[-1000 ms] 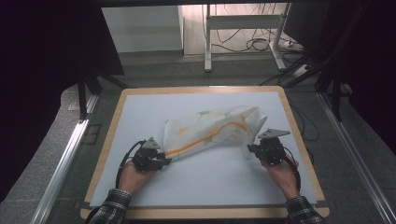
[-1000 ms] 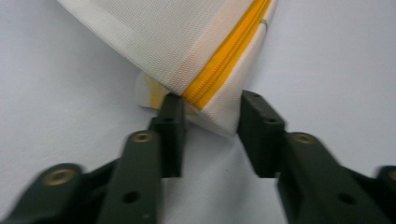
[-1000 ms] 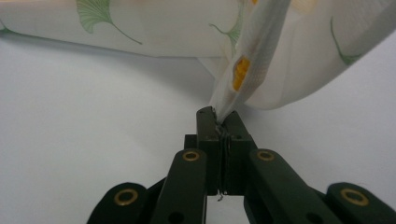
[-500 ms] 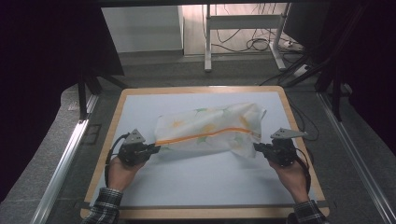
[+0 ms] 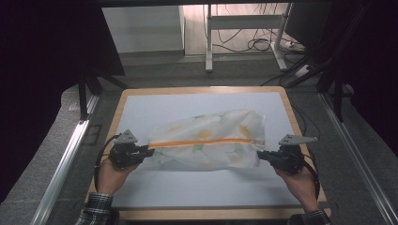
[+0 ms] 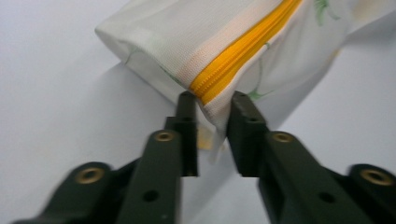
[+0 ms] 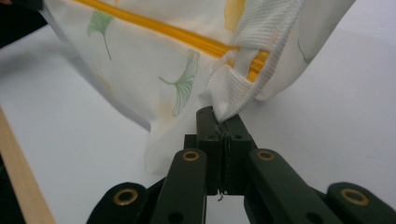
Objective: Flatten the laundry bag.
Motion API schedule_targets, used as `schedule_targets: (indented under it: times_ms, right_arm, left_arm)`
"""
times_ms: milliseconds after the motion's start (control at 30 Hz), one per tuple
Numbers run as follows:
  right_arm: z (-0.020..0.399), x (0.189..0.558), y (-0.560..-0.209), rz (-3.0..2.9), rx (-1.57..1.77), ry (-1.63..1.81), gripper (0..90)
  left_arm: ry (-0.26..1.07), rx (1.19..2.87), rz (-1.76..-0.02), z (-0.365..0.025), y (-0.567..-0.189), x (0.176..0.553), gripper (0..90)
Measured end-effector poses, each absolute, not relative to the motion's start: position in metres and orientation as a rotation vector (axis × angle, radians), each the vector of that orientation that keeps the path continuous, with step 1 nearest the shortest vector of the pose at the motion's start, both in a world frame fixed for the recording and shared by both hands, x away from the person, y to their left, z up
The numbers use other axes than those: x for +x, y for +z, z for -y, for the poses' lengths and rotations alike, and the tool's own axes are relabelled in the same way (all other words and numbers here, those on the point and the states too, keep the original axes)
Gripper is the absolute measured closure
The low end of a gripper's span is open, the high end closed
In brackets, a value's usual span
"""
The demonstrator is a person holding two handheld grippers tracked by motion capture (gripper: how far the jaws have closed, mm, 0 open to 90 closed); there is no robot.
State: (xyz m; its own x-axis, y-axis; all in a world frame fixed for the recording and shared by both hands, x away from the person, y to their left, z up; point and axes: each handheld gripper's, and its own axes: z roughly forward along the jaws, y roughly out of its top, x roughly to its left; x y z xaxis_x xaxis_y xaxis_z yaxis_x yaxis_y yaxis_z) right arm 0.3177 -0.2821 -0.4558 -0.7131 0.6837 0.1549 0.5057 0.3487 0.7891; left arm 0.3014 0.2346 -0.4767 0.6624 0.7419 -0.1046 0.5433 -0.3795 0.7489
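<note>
Two hand-held grippers stretch a white fabric pouch [image 5: 209,139] betw. them over the pale blue mat [image 5: 197,192] of a wood-rimmed table [image 5: 117,108]. High view: pouch lies lengthwise across the mat's middle, printed w/ green & yellow leaves; its orange zipper [image 5: 206,141] runs straight from end to end, closed along the visible length.

Left gripper [image 5: 149,152], at the pouch's left end: jaws have just been opening. Left gripper view: the two black jaws stand apart w/ the pouch's corner [image 6: 212,114] hanging in the gap at the zipper's end; cloth sits close to both jaws, but whether the pads press on it can't be told.

Right gripper [image 5: 261,155], at the right end: jaws closed tight. Right gripper view: a fold of the hemmed edge [image 7: 223,108] is pinched at the jaw tips, beside the zipper's end, w/ a green leaf print [image 7: 184,79] just left of it.

Person's hands hold both grippers from the near side; plaid sleeve [image 5: 96,211] at lower left. Floor cables [image 5: 256,44] lie beyond the table.
</note>
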Motion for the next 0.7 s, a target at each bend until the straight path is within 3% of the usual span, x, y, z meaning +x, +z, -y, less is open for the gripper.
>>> schedule_targets:
  times_ms: [100, 367, 433, 533, 700]
  right_arm:
    - [0.285, 0.315, -0.454, -2.392, 1.084, 1.311, 87.0]
    - [0.292, 0.315, -0.458, -2.382, 1.106, 1.28, 86.6]
    - [0.293, 0.315, -0.457, -2.378, 1.116, 1.277, 86.7]
    - [0.295, 0.314, -0.455, -2.371, 1.11, 1.277, 86.8]
    - [0.298, 0.303, -0.447, -2.355, 1.095, 1.309, 86.9]
  left_arm:
    - [0.259, 2.064, -0.983, -0.236, -0.484, 0.302, 63.2]
    - [0.102, 2.125, -0.939, -0.227, -0.506, 0.303, 63.5]
    - [0.078, 2.172, -0.917, -0.222, -0.508, 0.303, 67.8]
    - [0.073, 2.179, -0.875, -0.22, -0.501, 0.299, 82.4]
    - [0.113, 2.162, -0.838, -0.219, -0.48, 0.286, 86.1]
